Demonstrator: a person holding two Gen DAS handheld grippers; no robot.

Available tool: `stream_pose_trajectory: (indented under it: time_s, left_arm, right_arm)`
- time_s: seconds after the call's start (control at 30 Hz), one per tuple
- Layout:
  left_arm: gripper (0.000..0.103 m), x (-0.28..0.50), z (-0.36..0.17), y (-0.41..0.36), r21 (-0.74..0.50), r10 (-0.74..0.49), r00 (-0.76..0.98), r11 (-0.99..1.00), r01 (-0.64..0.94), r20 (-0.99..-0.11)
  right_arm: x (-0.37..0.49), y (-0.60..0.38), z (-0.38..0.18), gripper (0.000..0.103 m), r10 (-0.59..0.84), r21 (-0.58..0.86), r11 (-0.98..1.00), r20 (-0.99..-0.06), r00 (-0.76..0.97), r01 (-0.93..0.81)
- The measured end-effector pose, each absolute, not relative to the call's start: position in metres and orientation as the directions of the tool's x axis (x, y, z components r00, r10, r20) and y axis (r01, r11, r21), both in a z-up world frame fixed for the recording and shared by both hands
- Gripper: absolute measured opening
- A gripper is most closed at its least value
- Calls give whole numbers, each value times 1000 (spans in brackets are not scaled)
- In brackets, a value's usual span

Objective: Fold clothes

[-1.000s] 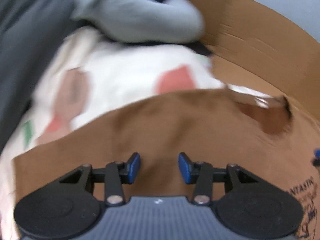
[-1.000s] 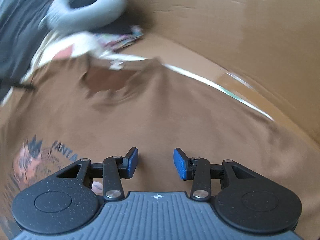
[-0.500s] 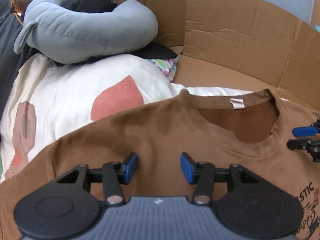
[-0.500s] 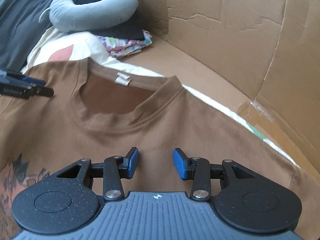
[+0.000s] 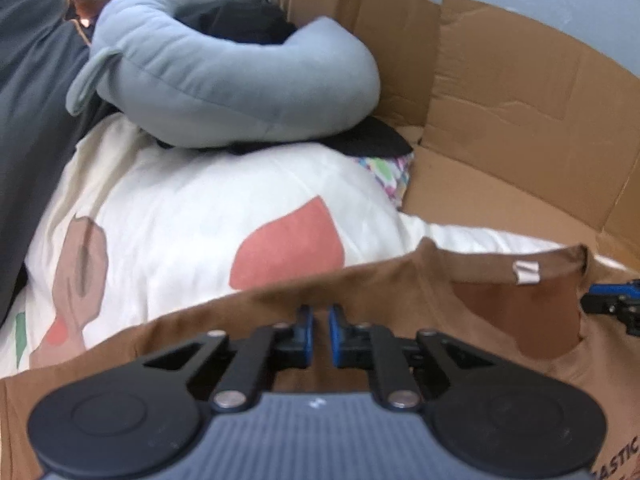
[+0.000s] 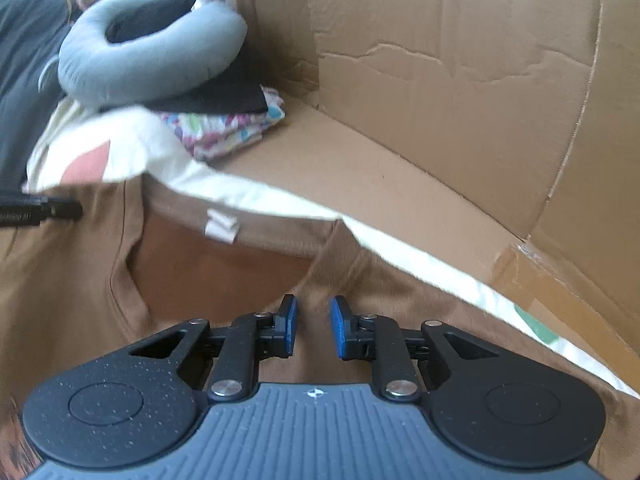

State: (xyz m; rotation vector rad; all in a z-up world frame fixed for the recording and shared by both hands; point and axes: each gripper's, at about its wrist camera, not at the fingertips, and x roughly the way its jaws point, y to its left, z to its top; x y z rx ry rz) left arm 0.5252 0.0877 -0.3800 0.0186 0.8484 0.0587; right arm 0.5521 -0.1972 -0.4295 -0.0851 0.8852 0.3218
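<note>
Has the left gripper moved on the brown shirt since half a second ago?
Yes. The left gripper has gone forward to the brown shirt's shoulder edge, nearer the grey neck pillow, its jaws narrowed.

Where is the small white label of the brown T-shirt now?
The white label sits on the inside back of the brown T-shirt's collar, ahead-left of the right gripper and far right in the left wrist view.

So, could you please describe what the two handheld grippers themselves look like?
Both look alike. The left gripper and right gripper each have two blue-padded fingers on black linkage arms with silver pivot pins, flanked by round black discs. The body behind is ribbed blue-grey plastic with a small white mark at its front edge. No cables, hands or sleeves show.
</note>
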Motion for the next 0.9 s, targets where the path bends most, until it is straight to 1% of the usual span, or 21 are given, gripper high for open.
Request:
stream_pose_trajectory:
  time_s: [0.03, 0.07, 0.1, 0.23, 0.4, 0.57, 0.7, 0.8, 0.9]
  left_arm:
    - [12, 523, -378, 84, 41, 53, 666, 999, -34, -744]
    - [13, 521, -376, 81, 42, 47, 672, 999, -24, -739]
    - [13, 518, -374, 78, 39, 37, 676, 999, -12, -736]
    - [13, 509, -372, 62, 3, -22, 662, 999, 36, -750]
    - [13, 501, -375, 36, -57, -102, 620, 994, 93, -778]
    - [13, 496, -380, 1, -104, -176, 584, 982, 155, -793]
    - [13, 500, -383, -29, -118, -225, 560, 968, 221, -797]
    - [13, 507, -386, -51, -126, -257, 540, 955, 268, -801]
    - [13, 511, -390, -73, -126, -283, 528, 941, 314, -800]
  right_arm:
    - [553, -198, -426, 21, 242, 62, 950, -767, 594, -307]
    - [551, -200, -422, 21, 311, 121, 933, -745, 591, -338]
    - [549, -202, -418, 22, 329, 138, 929, -735, 593, -345]
    - [535, -221, -410, 22, 305, 148, 942, -749, 588, -300]
    - [518, -254, -409, 22, 180, 79, 978, -785, 593, -192]
    - [506, -291, -417, 22, 104, 64, 994, -800, 591, -88]
    - [498, -320, -425, 23, 46, 53, 999, -810, 584, -4]
    - [491, -342, -430, 21, 2, 44, 997, -818, 576, 58]
    - [493, -356, -435, 21, -9, 62, 993, -811, 585, 101]
